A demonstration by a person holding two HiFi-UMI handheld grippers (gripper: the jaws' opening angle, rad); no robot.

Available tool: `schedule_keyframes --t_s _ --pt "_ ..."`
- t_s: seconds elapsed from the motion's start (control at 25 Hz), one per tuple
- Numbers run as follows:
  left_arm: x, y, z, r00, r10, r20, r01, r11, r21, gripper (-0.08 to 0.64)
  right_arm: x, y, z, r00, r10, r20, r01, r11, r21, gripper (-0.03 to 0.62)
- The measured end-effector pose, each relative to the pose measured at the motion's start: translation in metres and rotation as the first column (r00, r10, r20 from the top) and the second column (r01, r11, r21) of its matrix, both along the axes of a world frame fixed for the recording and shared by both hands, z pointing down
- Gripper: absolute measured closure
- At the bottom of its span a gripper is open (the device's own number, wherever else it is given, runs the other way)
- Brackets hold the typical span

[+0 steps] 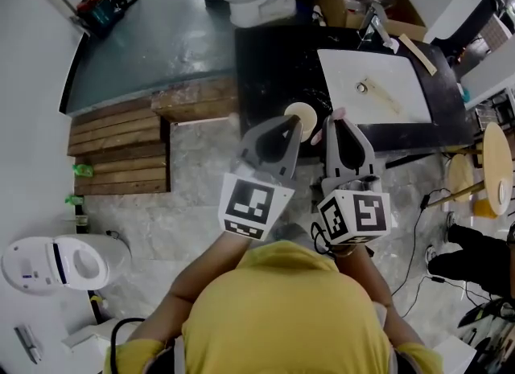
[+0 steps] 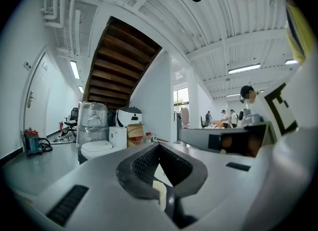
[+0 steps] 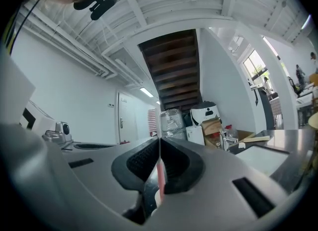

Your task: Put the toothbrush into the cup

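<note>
Just beyond the person's yellow shirt point(image 1: 282, 308), the left gripper point(image 1: 291, 127) has its jaws drawn in tight on the near wall of a cream cup point(image 1: 301, 115), mouth up. The right gripper point(image 1: 339, 123) pinches a thin pink toothbrush point(image 3: 160, 177) between almost-touching jaws. Both hang side by side over the black worktop's point(image 1: 273, 67) front edge, left of the white basin point(image 1: 394, 83), likely so the brush can drop straight in.
</note>
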State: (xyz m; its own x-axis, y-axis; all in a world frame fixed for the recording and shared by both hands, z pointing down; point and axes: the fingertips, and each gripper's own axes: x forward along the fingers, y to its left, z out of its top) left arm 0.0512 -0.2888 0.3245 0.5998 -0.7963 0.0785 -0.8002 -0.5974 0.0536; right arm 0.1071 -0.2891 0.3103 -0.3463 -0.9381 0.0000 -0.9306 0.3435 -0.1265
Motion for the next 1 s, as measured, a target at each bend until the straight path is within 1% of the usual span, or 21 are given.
schedule_keyframes --t_s 0.28,0.52,0.8,0.92,1.0 --pt "0.002 -0.017 0.000 1.000 0.015 0.014 -0.015 1.000 -0.010 0.552 0.008 -0.024 0.008 0.999 0.030 0.038 -0.030 1.000 0.005 0.565" --pt "-0.007 -0.030 0.004 0.999 0.020 0.025 -0.020 0.999 -0.028 0.552 0.012 -0.050 0.032 0.991 0.068 0.119 -0.063 0.997 -0.050 0.564" --pt "-0.008 -0.040 0.014 0.999 0.038 0.033 -0.036 0.998 -0.051 0.552 0.007 -0.075 0.063 0.992 0.091 0.090 -0.084 0.993 -0.084 0.565" --pt "-0.009 -0.044 0.018 0.998 0.043 0.035 -0.041 0.997 -0.060 0.552 0.002 -0.081 0.082 0.993 0.094 0.072 -0.085 0.989 -0.119 0.565" --pt "-0.009 -0.048 0.021 0.998 0.044 0.034 -0.042 0.997 -0.065 0.552 0.001 -0.085 0.094 0.992 0.102 0.075 -0.090 0.985 -0.151 0.565"
